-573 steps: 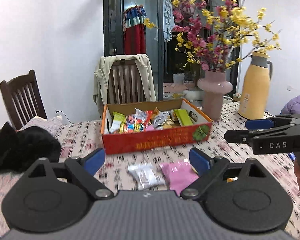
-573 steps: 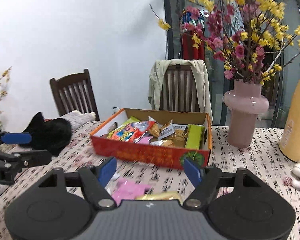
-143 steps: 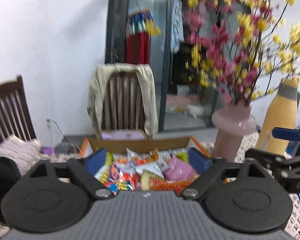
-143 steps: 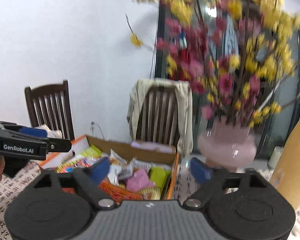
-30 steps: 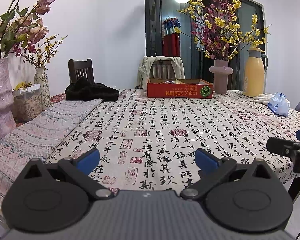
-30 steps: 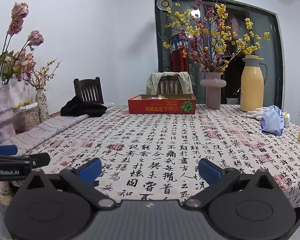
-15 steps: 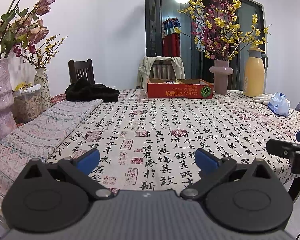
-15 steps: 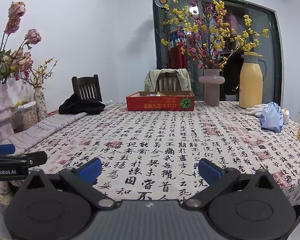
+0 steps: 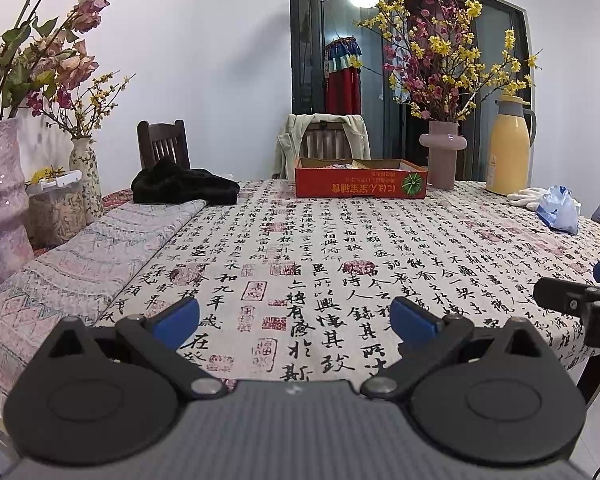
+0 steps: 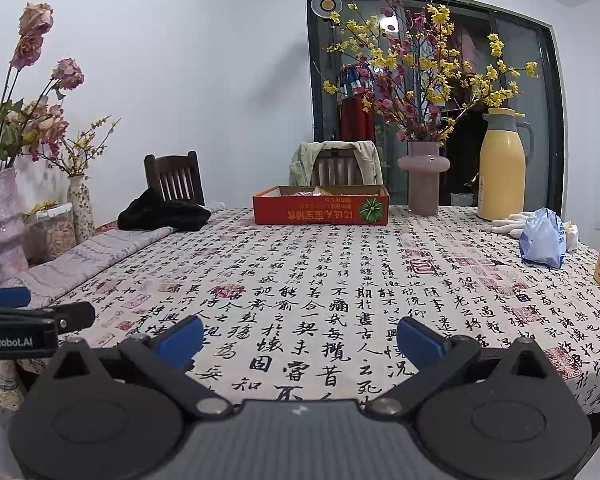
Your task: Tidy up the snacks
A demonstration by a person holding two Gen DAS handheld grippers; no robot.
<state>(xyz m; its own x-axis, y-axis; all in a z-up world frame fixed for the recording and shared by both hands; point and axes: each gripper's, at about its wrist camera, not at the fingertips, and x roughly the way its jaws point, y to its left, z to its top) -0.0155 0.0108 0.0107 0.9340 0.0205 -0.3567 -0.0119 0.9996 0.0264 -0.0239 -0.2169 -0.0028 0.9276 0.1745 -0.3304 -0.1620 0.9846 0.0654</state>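
While both the left gripper [image 9: 295,319] and the right gripper [image 10: 300,337] are held with fingers wide and empty, the red cardboard snack box [image 10: 321,205] sits far beyond them on the calligraphy-print tabletop [image 10: 340,280]; a hurried reach risks toppling the pink flower vase [image 10: 423,178] beside it.
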